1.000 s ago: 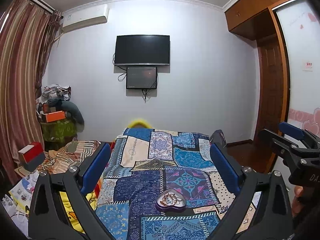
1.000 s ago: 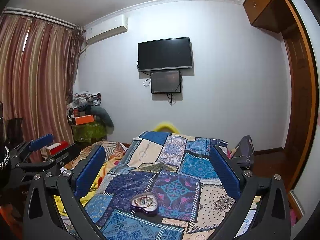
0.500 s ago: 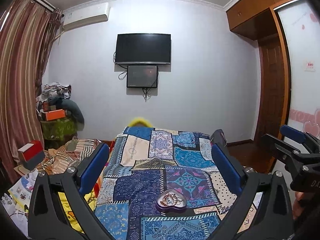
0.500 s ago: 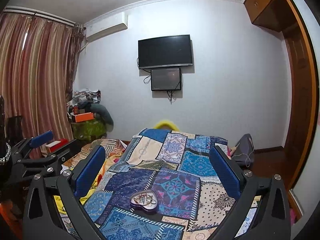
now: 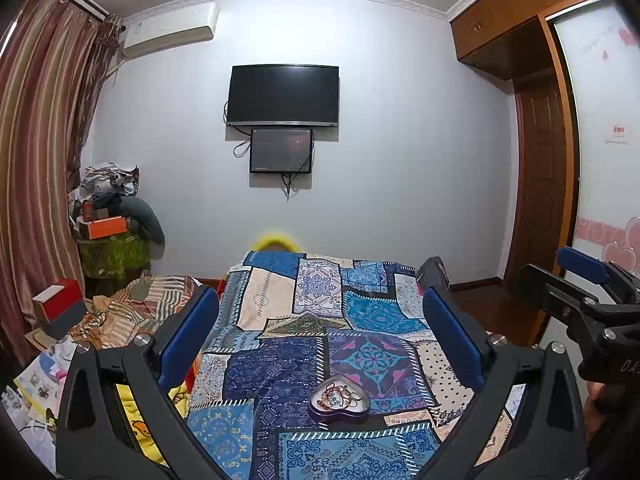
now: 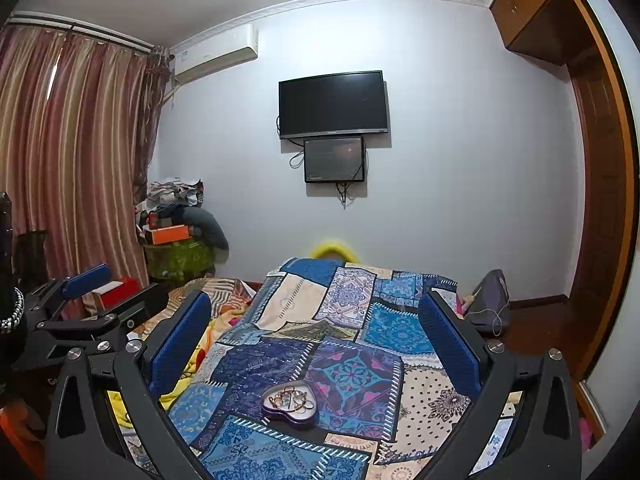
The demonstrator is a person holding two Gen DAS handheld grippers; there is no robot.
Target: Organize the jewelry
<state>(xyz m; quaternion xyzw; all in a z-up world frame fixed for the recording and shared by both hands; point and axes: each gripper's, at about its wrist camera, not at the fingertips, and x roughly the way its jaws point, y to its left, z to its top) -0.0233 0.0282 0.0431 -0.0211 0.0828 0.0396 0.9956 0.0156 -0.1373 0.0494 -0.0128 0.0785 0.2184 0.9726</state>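
Observation:
A purple heart-shaped tin (image 5: 339,399) holding several bracelets and rings sits on a blue patchwork bedspread (image 5: 316,320); it also shows in the right wrist view (image 6: 291,402). My left gripper (image 5: 320,320) is open and empty, held well above and behind the tin. My right gripper (image 6: 314,320) is open and empty too, at a similar height. The right gripper shows at the right edge of the left wrist view (image 5: 588,292), and the left gripper shows at the left edge of the right wrist view (image 6: 92,308).
A striped blanket (image 5: 140,300) and papers lie left of the bed. A red box (image 5: 58,304) and a cluttered pile with an orange box (image 5: 106,228) stand by the curtain. A grey bag (image 6: 490,294) sits right of the bed. A TV (image 5: 283,95) hangs on the far wall.
Both grippers have shifted only slightly; the tin sits a little lower in both views. Jaws stay open and nothing was picked up.

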